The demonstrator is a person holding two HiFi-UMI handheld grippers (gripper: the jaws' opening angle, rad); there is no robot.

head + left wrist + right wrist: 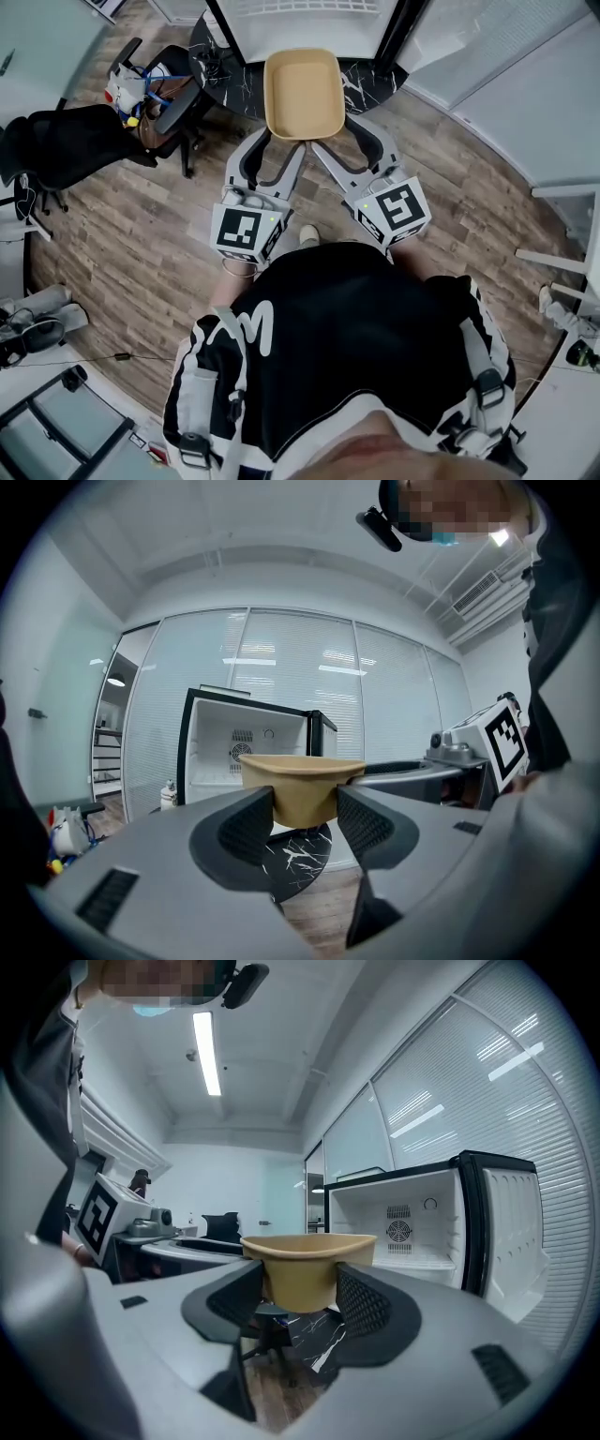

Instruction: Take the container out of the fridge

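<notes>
A tan, shallow rectangular container (303, 94) is held level in front of me over the wood floor, outside the open fridge (300, 17). My left gripper (284, 141) is shut on the container's near left corner, and my right gripper (345, 139) is shut on its near right corner. In the left gripper view the container (302, 787) sits between the dark pads (246, 829) of the left gripper (305, 822). In the right gripper view the same container (307, 1265) is clamped in the right gripper (300, 1302). Behind it the fridge (422, 1232) stands open with a white interior.
A black marble-patterned mat (361, 77) lies under the fridge. Two black office chairs (66, 141) (173, 89) with clutter stand at the left. Glass partition walls (525, 84) run along the right. Wood floor (122, 225) lies around my feet.
</notes>
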